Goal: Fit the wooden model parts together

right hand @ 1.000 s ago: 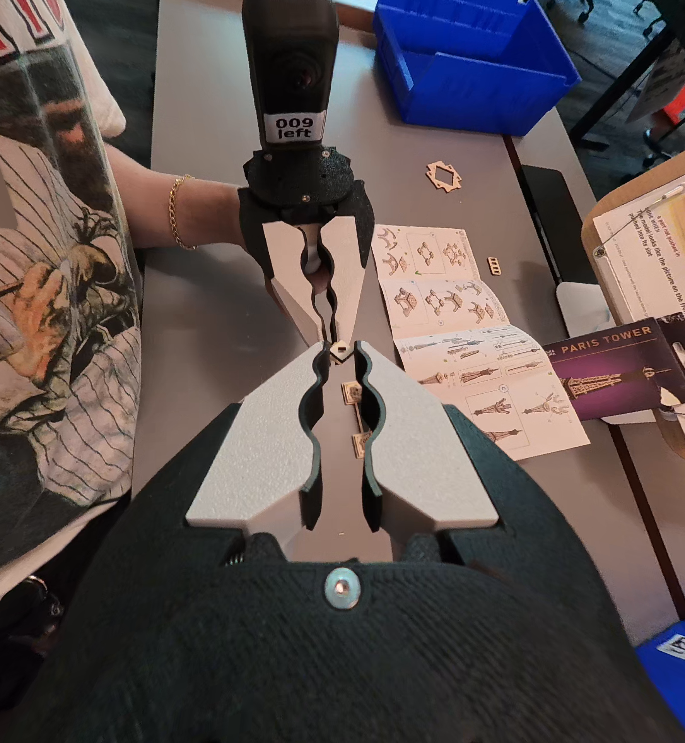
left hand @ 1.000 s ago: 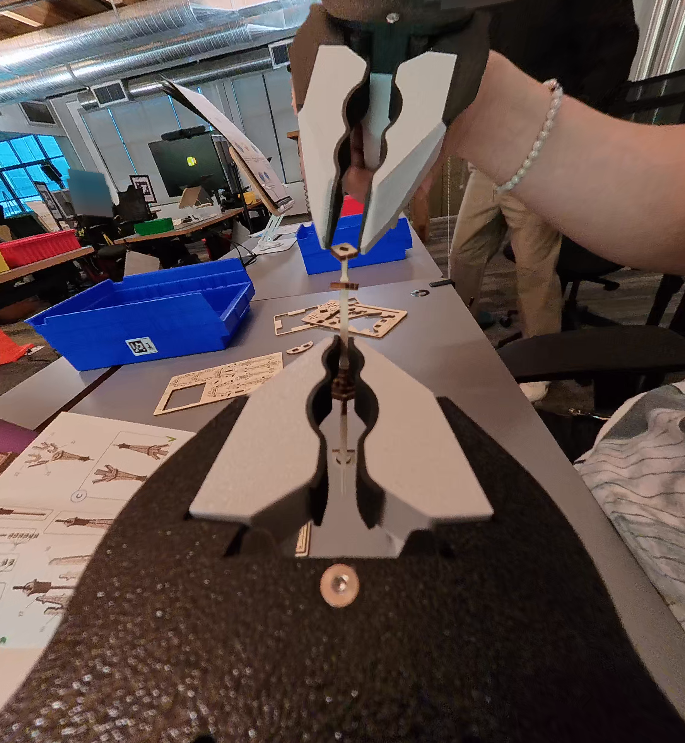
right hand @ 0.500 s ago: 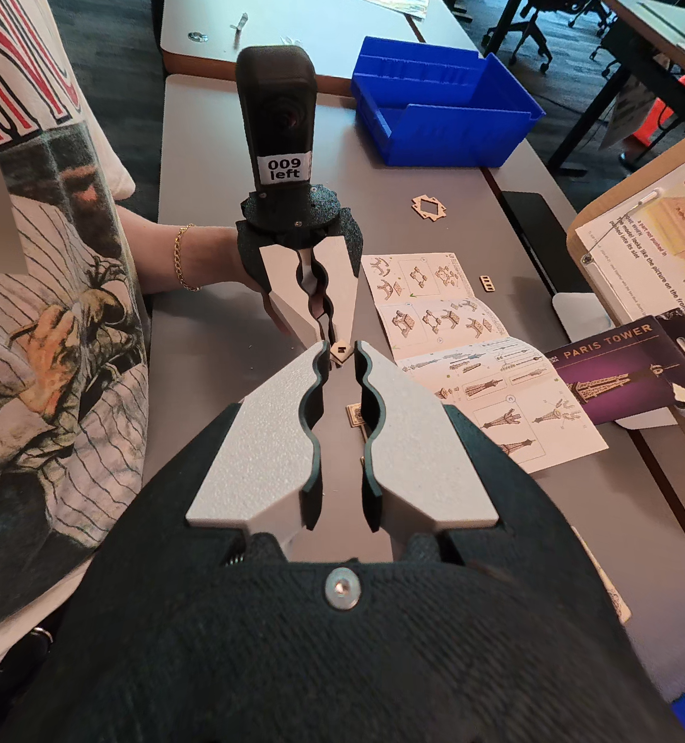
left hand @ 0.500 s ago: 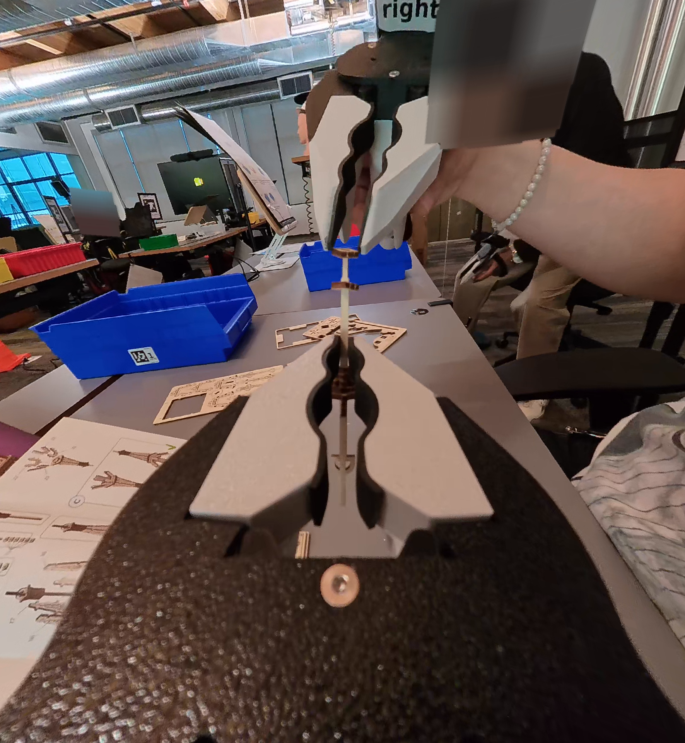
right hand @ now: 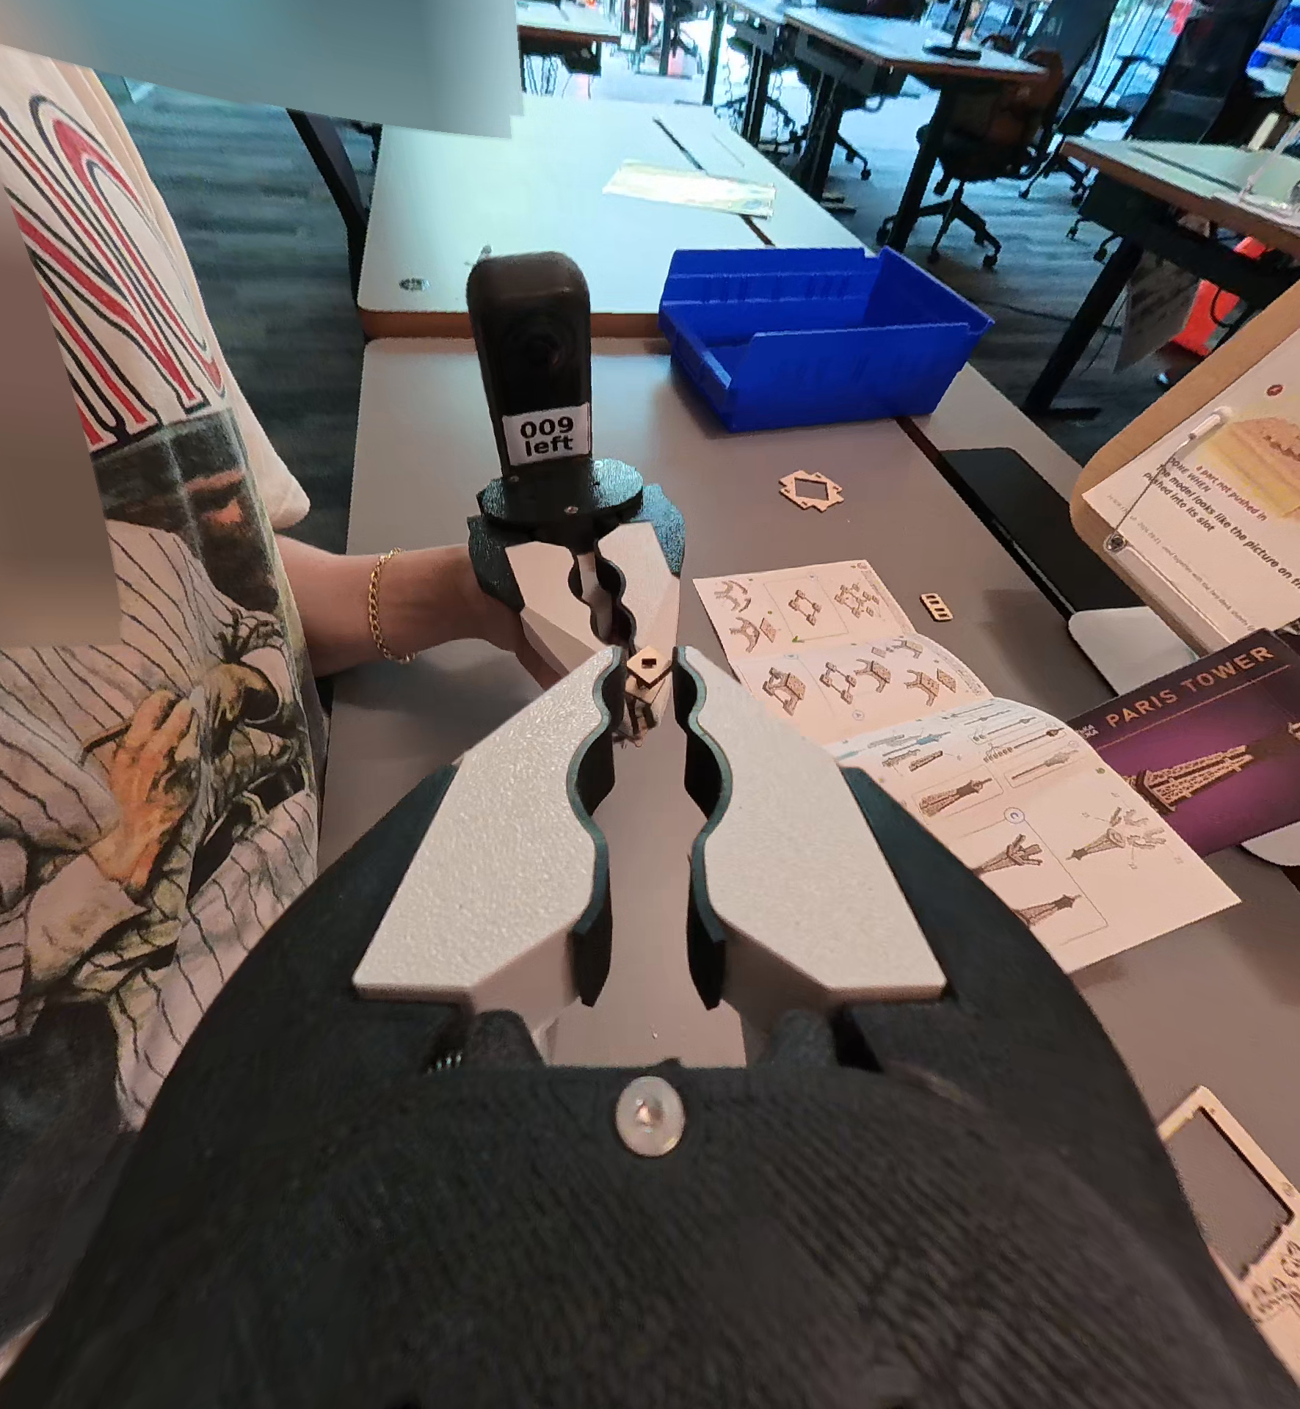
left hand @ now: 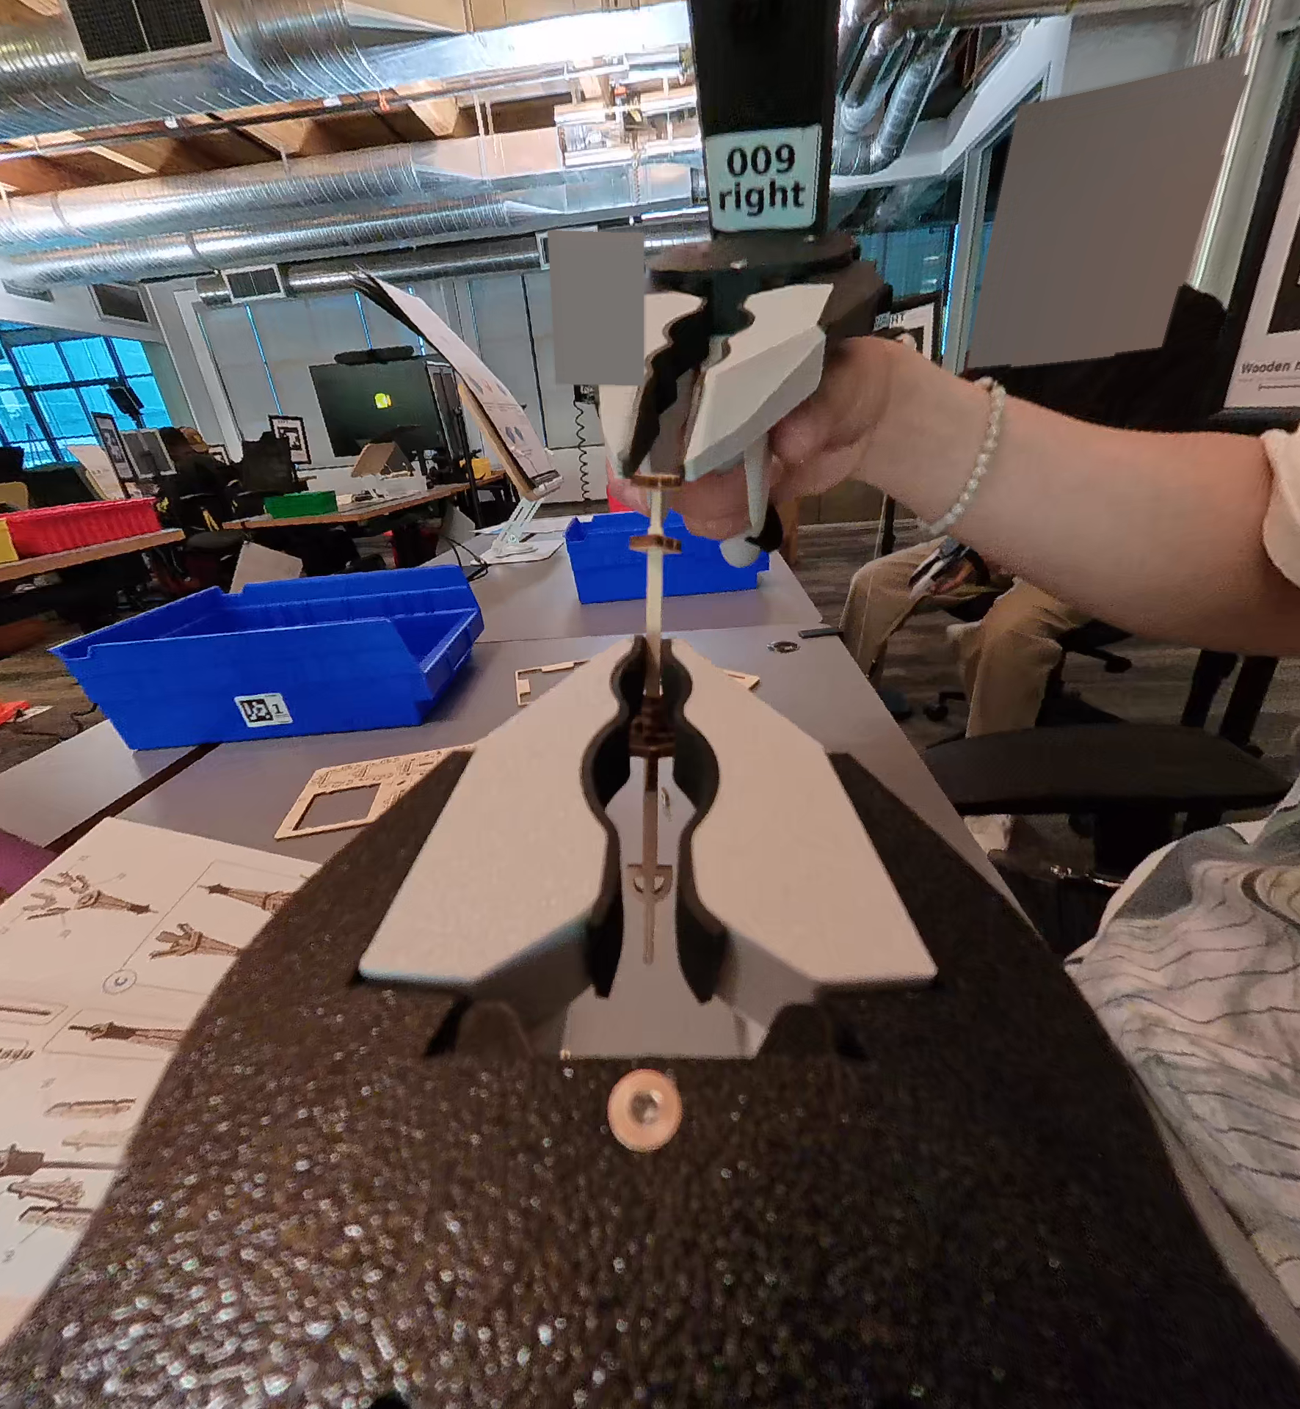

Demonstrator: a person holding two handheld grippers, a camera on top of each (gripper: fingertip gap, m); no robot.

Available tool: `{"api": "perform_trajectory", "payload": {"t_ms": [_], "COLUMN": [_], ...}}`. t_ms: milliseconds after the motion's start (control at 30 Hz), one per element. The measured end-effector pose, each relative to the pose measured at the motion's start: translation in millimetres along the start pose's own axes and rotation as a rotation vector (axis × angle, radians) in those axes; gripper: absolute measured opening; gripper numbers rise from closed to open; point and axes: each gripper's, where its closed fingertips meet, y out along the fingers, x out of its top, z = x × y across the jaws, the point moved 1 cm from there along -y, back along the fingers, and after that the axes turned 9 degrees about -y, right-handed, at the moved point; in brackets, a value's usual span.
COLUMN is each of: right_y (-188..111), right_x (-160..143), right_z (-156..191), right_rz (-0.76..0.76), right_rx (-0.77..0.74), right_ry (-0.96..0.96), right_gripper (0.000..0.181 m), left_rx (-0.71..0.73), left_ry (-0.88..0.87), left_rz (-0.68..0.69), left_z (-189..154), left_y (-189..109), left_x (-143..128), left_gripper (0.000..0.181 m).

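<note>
Left wrist view: the wooden spire (left hand: 654,602), a thin pale strip edge-on with two small square collars threaded near its top, stands upright above the grey table (left hand: 822,686). The left gripper (left hand: 653,648) is clenched on its lower stretch, a dark fretwork section sitting in the hollow between the fingers. Above, the right gripper (left hand: 658,474) meets the top collar at its tips. In the right wrist view that collar (right hand: 646,669) shows a diamond hole and sits between the right gripper's (right hand: 645,671) parted tips; whether they actually pinch it, I cannot tell. Instruction sheet (right hand: 959,755) alongside, blue bin (right hand: 822,343) beyond.
</note>
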Motion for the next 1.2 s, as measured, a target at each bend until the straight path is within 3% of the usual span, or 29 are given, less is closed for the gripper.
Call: {"api": "perform_trajectory", "payload": {"t_ms": [533, 767, 933, 1200], "right_y": [4.7, 7.4, 8.7, 11.4], "right_x": [18.9, 17.6, 27.6, 21.5], "right_z": [-0.7, 0.5, 0.8, 1.8], "right_rz": [-0.167, -0.096, -0.144, -0.041], "right_rx": [-0.012, -0.045, -0.03, -0.014], "right_ry": [0.069, -0.079, -0.074, -0.101], "right_gripper": [0.009, 0.009, 0.009, 0.009], "left_rx": [-0.063, -0.091, -0.112, -0.05], "left_ry": [-0.074, -0.119, -0.127, -0.026], "left_rz": [-0.12, -0.116, -0.185, -0.111], "left_z": [-3.8, -3.5, -5.3, -1.6], "left_y": [-7.1, -10.2, -15.1, -12.8], "left_x": [16.3, 15.4, 25.8, 17.5], "left_gripper": [0.0, 0.0, 0.0, 0.0]}}
